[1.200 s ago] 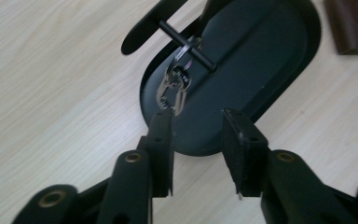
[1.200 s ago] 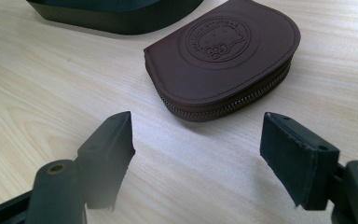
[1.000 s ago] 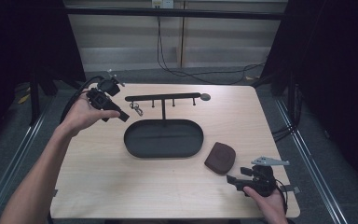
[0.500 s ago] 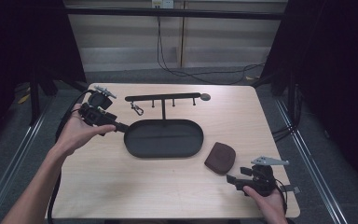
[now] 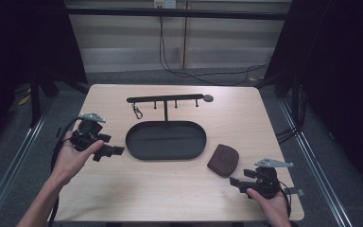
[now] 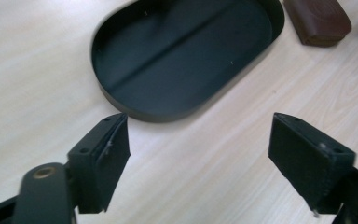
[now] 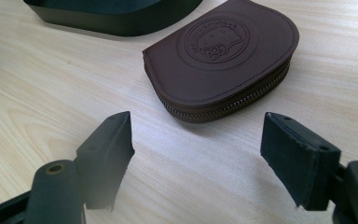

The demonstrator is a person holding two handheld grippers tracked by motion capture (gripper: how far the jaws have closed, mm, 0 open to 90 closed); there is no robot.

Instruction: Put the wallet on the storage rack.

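high view: a pale wooden surface (image 5: 170, 198) seen from above, with dark floor around it. near the middle lies a black oval tray (image 5: 165, 140), empty. just behind the tray stands a black rack (image 5: 166, 99), a thin horizontal bar on a post with short pegs hanging below; a small metal clip (image 5: 135, 112) hangs from its left end. to the right of the tray, near but apart from it, lies a brown leather coin pouch (image 5: 223, 159), flat on the wood. the left gripper (image 5: 109, 151) is held in a hand (image 5: 71, 158) at the left side of the surface, its jaws pointing right toward the tray's left end. the right gripper (image 5: 235, 181) is held in a hand (image 5: 268, 203) at the front right corner, its jaws pointing left, just in front of the pouch and not touching it.

left gripper view: two black jaws rise from the bottom, set wide apart with nothing between them but bare wood. the left gripper (image 6: 198, 144) hovers just short of the tray (image 6: 186, 51), whose near rim sits beyond the jaw tips. the pouch (image 6: 318, 19) shows at the top right corner, past the tray's far end.

right gripper view: the jaws of the right gripper (image 7: 196, 140) stand wide open, empty, over the wood. the pouch (image 7: 221, 58) lies close ahead, between the lines of the two jaws, its zip edge facing the camera and a round embossed stamp on its top. the tray's dark wall (image 7: 116, 21) runs along the top edge, behind the pouch.
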